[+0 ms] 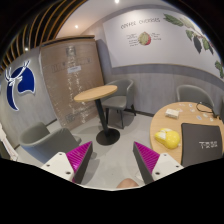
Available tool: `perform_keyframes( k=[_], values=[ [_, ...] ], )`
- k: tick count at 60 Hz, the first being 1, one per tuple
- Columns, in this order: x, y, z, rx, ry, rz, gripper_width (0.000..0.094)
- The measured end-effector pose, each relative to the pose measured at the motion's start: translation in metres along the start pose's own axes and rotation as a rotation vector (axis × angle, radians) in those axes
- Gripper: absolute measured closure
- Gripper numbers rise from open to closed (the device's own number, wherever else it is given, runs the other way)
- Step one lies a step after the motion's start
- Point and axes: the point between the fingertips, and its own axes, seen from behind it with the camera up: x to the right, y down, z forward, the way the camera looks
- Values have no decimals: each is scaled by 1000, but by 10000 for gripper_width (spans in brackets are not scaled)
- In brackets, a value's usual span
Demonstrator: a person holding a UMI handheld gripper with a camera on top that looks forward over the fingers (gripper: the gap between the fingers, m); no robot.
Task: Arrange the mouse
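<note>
Fingers of your gripper (112, 160) stand wide apart, their magenta pads (79, 156) facing each other across open space, and they have hold of nothing; only pale grey floor (112, 150) shows between them.

Your mouse looks to be the small yellow rounded object (171, 138) lying on the round light-wood table (165, 125) ahead and to the right of the right finger. It sits just beside a closed dark grey laptop (200, 141) with pale lettering on its lid, the two close together, though you cannot tell from here whether they touch. The yellow thing is too small to make out any buttons or cable, so its identity as the mouse is not certain. A small white object (172, 112) rests farther back on the same table, well apart from the yellow one.

Beyond your fingers, near the middle of the room, stands a second round wooden table on a single dark pedestal (99, 96). A grey upholstered chair (119, 92) sits behind it, another grey armchair (48, 138) is just ahead of your left finger, and a third grey chair (194, 96) stands behind the near table.

On the back wall you see a white poster with green leaf and fruit drawings (141, 37), and on the left wall a blue deer-head emblem (19, 82).
</note>
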Motion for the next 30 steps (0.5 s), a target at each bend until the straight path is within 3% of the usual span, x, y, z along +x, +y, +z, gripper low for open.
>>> perform_keyframes(
  k=[18,30],
  values=[
    [154,6,-18,-41,287,19,96],
    [196,9,-2,-90,331,5,94]
  ],
)
